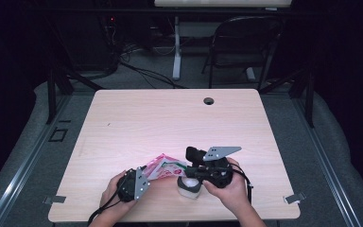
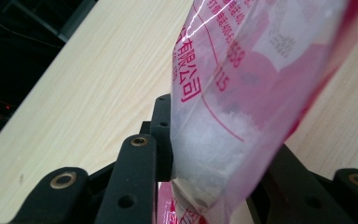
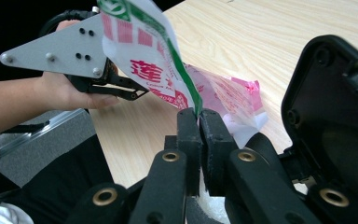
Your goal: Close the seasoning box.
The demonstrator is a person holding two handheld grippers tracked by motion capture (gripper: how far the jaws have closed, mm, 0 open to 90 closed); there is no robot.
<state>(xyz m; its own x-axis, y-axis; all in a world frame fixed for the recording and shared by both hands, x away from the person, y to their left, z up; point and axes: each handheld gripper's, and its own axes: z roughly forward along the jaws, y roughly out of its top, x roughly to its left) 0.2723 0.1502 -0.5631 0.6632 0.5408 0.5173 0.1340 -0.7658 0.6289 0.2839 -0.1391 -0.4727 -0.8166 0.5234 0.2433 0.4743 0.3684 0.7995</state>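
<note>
A pink and white plastic bag point(image 1: 164, 166) holding white grains hangs between my two grippers near the table's front edge. My left gripper point(image 1: 147, 175) is shut on its filled lower part, and the bag point(image 2: 242, 93) bulges between the jaws of the left gripper point(image 2: 216, 154). My right gripper point(image 3: 199, 121) pinches the thin printed top edge of the bag point(image 3: 154, 60), its jaws pressed together on the film. In the high view the right gripper point(image 1: 191, 171) sits just above a small white container point(image 1: 189, 187) on the table. The left gripper point(image 3: 112, 84) also appears farther off in the right gripper view.
The light wooden table point(image 1: 170, 123) has a round cable hole point(image 1: 209, 100) near its far edge. A black folding chair point(image 1: 246, 42) and a white desk leg point(image 1: 177, 52) stand beyond it. Both of the person's hands work close to the front edge.
</note>
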